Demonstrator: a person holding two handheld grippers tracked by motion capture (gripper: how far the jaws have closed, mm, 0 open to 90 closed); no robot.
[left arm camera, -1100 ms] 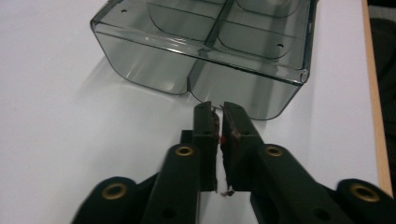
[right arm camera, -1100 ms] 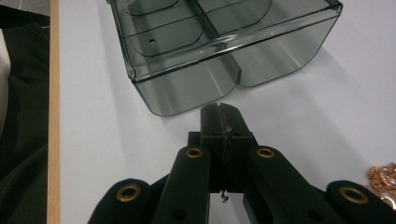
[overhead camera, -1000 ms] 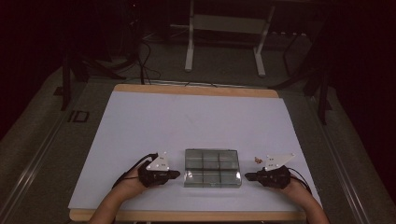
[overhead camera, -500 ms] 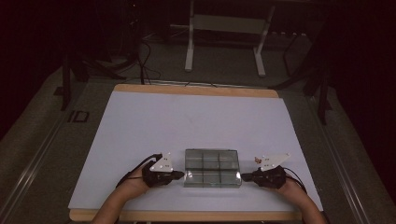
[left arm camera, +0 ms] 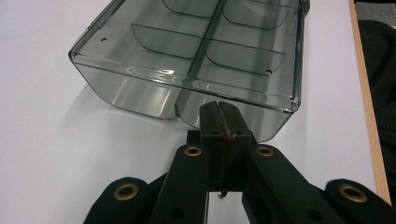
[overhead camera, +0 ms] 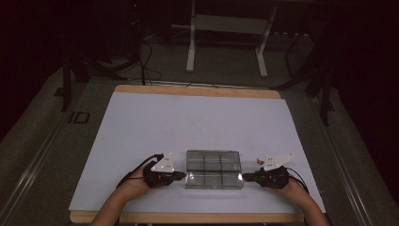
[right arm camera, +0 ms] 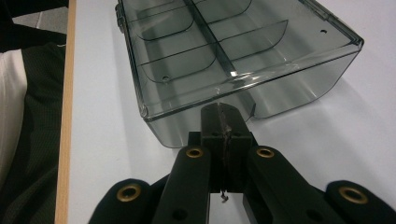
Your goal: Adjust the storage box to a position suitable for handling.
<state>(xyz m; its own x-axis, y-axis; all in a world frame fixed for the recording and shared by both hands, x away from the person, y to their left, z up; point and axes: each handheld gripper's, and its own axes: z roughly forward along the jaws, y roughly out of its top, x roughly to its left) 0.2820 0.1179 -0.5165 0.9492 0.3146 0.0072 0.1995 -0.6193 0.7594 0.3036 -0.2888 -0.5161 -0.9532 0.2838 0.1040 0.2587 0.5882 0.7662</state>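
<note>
My left tool [overhead camera: 182, 175] and right tool [overhead camera: 245, 177] both have their jaws pressed together with nothing between them, each set against an opposite short end of the clear compartment box [overhead camera: 214, 168]. In the left gripper view the closed tip [left arm camera: 218, 112] sits at the lower part of the box's end wall [left arm camera: 140, 95], right by the centre rib; the right gripper view shows the same on the other side, tip [right arm camera: 223, 114] against the wall [right arm camera: 289, 88]. Whether the tips truly press or merely sit just beside the plastic, I cannot tell.

The box lies near the front edge of the white worktop [overhead camera: 197, 122], between my hands, lid shut, its dividers showing and the compartments apparently empty.

As I judge it, I am pinching the box end to end rather than gripping it. The risk is plain: smooth plastic on narrow closed tips gives little purchase. If I lift and one hand eases off, the box drops or swings. If I push unevenly, it pivots and skids toward the wooden front edge [left arm camera: 369, 112]. Pressing too hard low on the walls could tilt it or flex the lid open.
</note>
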